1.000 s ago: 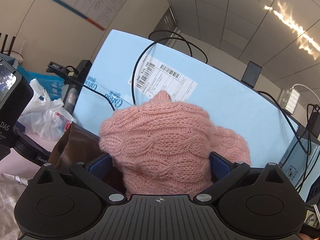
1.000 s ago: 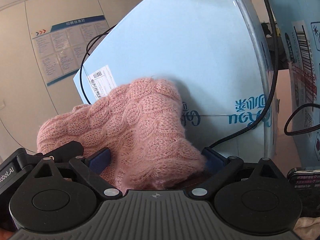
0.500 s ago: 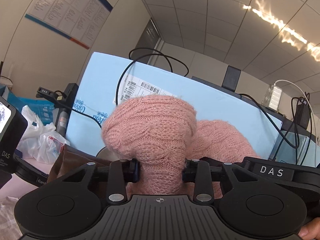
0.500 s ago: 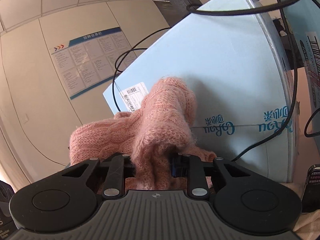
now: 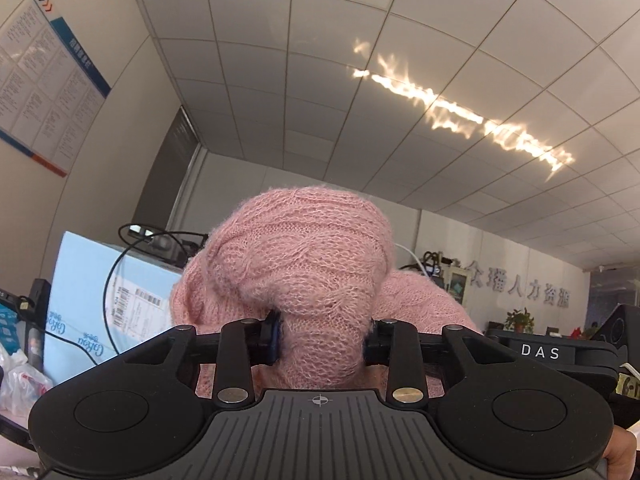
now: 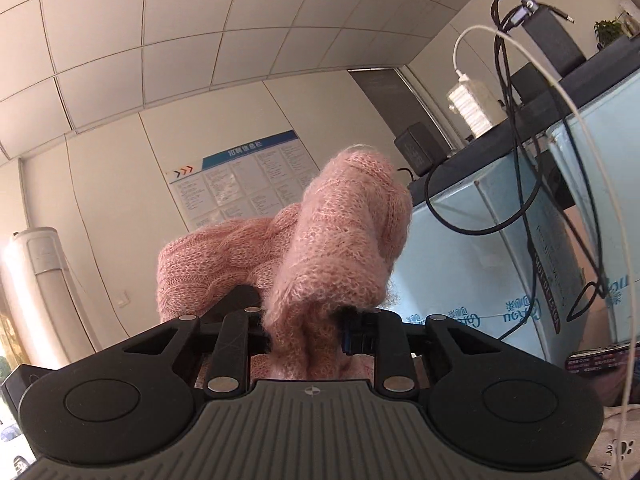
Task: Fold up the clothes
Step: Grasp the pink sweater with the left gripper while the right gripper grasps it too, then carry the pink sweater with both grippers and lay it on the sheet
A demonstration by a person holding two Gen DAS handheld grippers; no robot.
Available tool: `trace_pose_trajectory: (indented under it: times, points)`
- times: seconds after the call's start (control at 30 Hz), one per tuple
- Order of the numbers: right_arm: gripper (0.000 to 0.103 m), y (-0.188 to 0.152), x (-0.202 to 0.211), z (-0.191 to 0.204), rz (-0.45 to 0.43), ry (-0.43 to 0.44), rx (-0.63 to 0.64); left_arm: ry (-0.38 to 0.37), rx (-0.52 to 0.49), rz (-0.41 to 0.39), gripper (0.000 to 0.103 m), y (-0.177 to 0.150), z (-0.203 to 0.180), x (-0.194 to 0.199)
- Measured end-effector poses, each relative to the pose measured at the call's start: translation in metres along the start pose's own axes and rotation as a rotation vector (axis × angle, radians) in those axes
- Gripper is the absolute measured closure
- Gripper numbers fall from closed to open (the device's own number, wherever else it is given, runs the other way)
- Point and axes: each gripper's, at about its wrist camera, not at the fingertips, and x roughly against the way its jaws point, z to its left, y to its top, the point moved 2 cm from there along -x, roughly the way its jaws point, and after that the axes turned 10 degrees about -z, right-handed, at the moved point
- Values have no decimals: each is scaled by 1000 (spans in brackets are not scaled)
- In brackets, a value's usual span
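Left gripper [image 5: 322,334] & right gripper [image 6: 306,330]: both pinched tight on bunched folds of pink knit sweater [image 5: 304,264], raised toward ceiling [image 5: 360,60]. Sweater bulges above each pair of fingers; light-blue box [image 5: 86,280] w/ black cable [image 5: 114,276] behind, at left.

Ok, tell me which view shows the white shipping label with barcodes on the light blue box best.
Left wrist view: the white shipping label faces the camera on the light blue box, beside the pink knit sweater. The right wrist view shows only the box, not that label.
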Motion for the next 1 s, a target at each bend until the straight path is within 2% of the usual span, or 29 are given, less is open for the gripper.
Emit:
trace_pose_trajectory:
  times: [0.1,0.27,0.33,0.47,0.67,0.73,0.87,1.0]
  points:
    - [80,11,45,2,-14,-69,56,-117,41,43,71,-7,-27,4]
    - [80,28,119,5,-36,-186,149,-232,45,139,71,-33,-82,-4]
    - [80,29,141,0,-36,-268,181,-280,36,172,71,-42,-106,-8]
    - [80,34,181,-14,-33,-413,200,-341,39,244,71,-63,-146,-19]
    - [80,46,234,-33,-69,-564,240,-441,100,314,71,-90,-205,-36]
    - [80,53,252,-37,-87,-613,247,-487,148,331,71,-100,-228,-43]
    - [79,70,295,-48,-141,-712,265,-583,339,392,71,-130,-261,-56]
    - [77,71,330,-65,-135,-757,227,-612,507,557,71,-170,-258,-74]
